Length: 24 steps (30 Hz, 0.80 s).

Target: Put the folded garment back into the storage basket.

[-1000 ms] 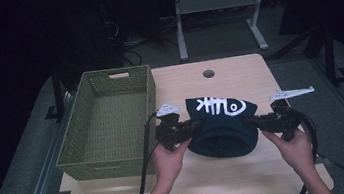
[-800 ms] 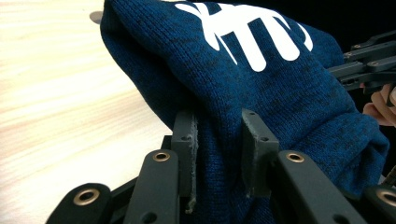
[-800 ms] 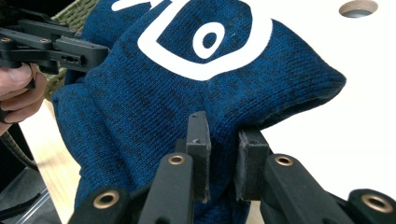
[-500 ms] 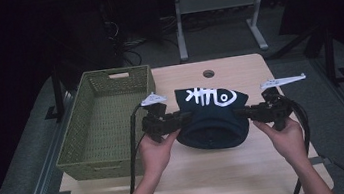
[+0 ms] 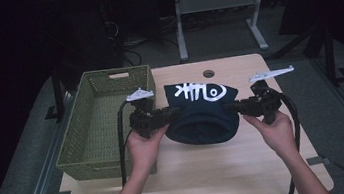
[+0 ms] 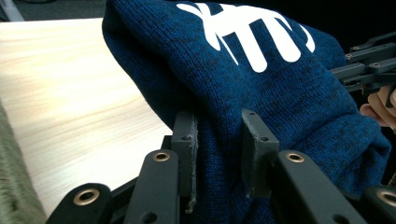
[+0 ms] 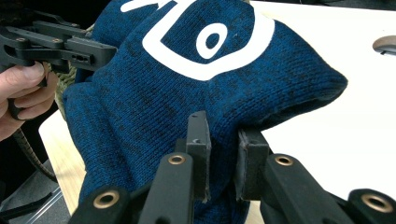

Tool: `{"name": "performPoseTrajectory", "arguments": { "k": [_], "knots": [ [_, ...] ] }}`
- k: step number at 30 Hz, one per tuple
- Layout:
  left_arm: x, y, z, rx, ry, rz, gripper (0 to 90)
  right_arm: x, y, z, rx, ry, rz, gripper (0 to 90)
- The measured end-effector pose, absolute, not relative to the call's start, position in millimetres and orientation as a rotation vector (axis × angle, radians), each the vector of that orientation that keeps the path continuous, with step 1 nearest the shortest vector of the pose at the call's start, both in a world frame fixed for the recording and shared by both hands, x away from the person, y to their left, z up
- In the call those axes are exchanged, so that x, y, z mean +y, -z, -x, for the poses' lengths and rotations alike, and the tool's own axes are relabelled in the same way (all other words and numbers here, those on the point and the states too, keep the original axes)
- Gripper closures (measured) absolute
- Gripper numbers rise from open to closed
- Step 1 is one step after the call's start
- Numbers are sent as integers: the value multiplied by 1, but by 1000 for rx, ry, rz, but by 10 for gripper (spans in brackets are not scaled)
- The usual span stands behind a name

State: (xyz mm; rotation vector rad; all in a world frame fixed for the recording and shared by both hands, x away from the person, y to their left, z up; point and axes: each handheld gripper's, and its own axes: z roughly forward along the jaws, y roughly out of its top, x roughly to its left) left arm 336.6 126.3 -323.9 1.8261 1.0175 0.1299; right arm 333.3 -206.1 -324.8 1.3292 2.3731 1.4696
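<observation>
- The left tool (image 5: pixel 170 115) and the right tool (image 5: pixel 234 107) are each pinching a side of the dark blue knitted hat (image 5: pixel 201 111), jaws nearly closed with only a fold of knit between the pads, as both gripper views are showing.
- Compared with a second ago, the hat is sitting higher and farther toward the counter's far edge, and its fish-bone print (image 5: pixel 198 92) is tilting up toward the camera; half a second ago it was already on the way.
- Judging from that, the hat is being carried off the counter (image 5: pixel 250 167) between the two tools, hanging over the middle of it, just right of the basket (image 5: pixel 95 137); the work seems to be in its lift-and-carry stage, possibly toward the basket.
- The hat is soft, ribbed wool-like knit, sagging into a rounded pouch below the grips; the print is flat and white.
- The basket is olive green, woven, rectangular, with a cut-out handle, lying along the counter's left edge.
- The counter is pale wood-grain laminate with rounded corners.
</observation>
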Motion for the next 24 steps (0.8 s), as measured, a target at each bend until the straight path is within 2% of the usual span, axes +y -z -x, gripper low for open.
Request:
{"name": "performPoseTrajectory", "arguments": {
  "k": [24],
  "knots": [
    [174, 306, -345, 1041, -157, -1808, 704, -159, 305, -356, 2413, -1493, -1253, 783]
  ]
}}
